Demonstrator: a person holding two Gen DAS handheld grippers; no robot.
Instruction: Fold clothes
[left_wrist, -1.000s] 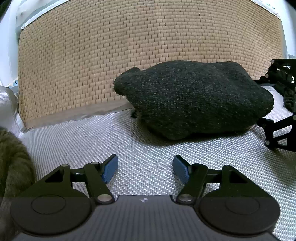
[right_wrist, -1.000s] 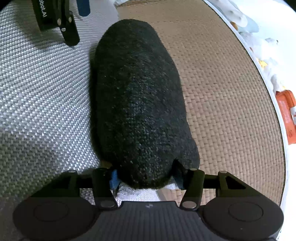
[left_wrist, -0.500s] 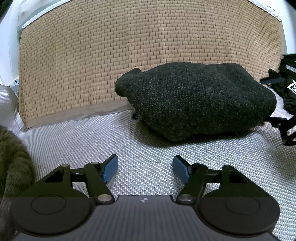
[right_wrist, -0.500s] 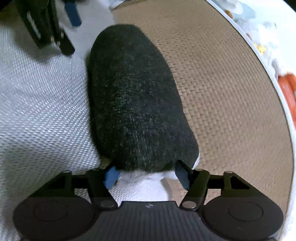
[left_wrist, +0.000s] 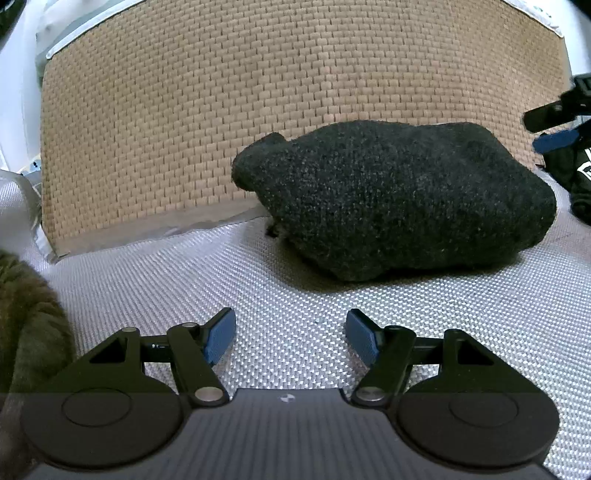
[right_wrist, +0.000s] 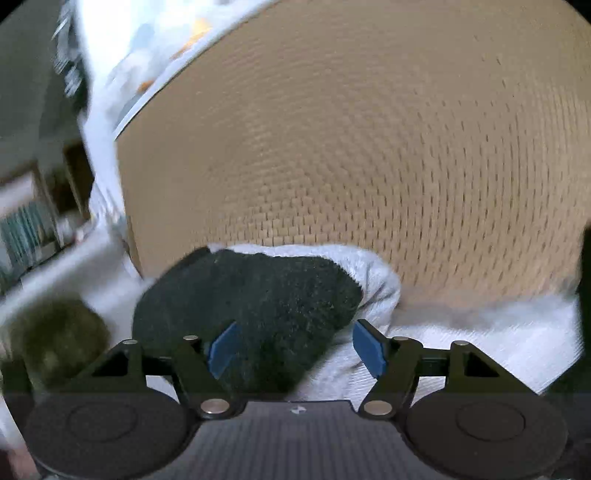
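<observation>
In the left wrist view, the left gripper (left_wrist: 290, 334) is seen at 6 o'clock with its blue pads (left_wrist: 220, 336) held apart and nothing between them; only the silvery woven cloth (left_wrist: 461, 314) lies below. At 8 o'clock an olive-green knitted garment (left_wrist: 29, 332) is cut off by the frame edge. Further out, from the centre toward 2 o'clock, the dark knitted garment (left_wrist: 399, 199) is found as a compact folded bundle, charcoal with pale flecks, rounded on top, resting on the silvery cloth just where the tan woven mat (left_wrist: 258, 110) begins. At 3 o'clock part of the right gripper (left_wrist: 554, 125) is glimpsed above the bundle's end.

In the blurred right wrist view, the right gripper (right_wrist: 293, 349) is shown at 6 o'clock; its jaws have just been opening and stand wide. The dark bundle (right_wrist: 258, 302) is seen beyond and below them, unpressed by either pad. The tan mat (right_wrist: 369, 147) fills the far field.
</observation>
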